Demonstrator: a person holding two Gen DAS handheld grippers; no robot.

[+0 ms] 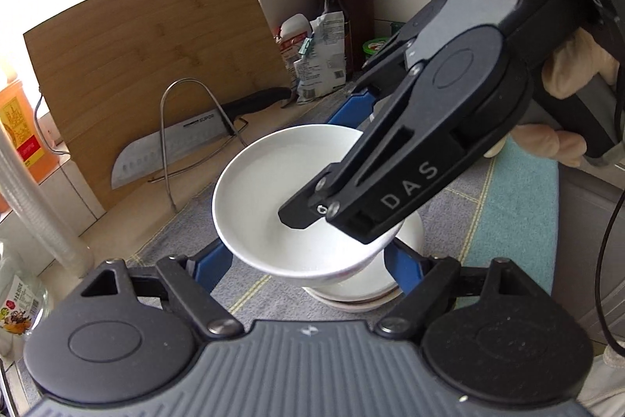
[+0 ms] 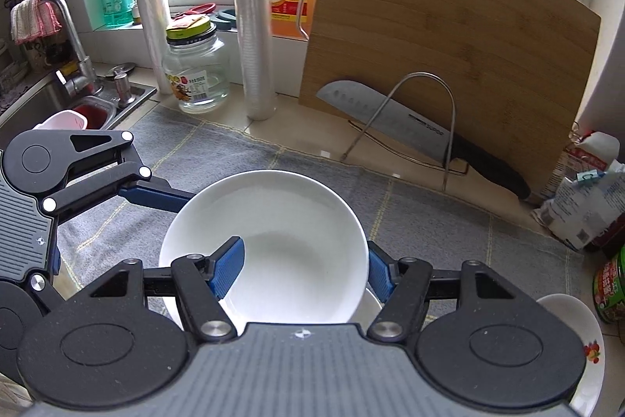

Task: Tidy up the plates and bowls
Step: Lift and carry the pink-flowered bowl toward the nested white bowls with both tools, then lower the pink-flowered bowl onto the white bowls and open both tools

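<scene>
A plain white bowl (image 1: 265,182) (image 2: 281,221) hangs tilted above the grey cloth (image 2: 429,221). My right gripper (image 2: 302,268) is shut on its near side, one blue pad (image 2: 230,268) inside the bowl and the other outside the rim. In the left wrist view its black finger (image 1: 304,213) reaches into the bowl from the upper right. My left gripper (image 1: 308,260) straddles the bowl lower down, a blue finger (image 1: 216,260) against each outer side, shut on it. A stack of white dishes (image 1: 351,296) lies directly under the bowl.
A bamboo cutting board (image 2: 449,45) leans at the back, with a knife (image 2: 390,116) in a wire rack before it. Sink (image 2: 97,104), glass jar (image 2: 199,73) and cup sleeve (image 2: 254,26) stand left. Bags and bottles (image 1: 324,57) crowd the right, with a flowered plate (image 2: 578,339) nearby.
</scene>
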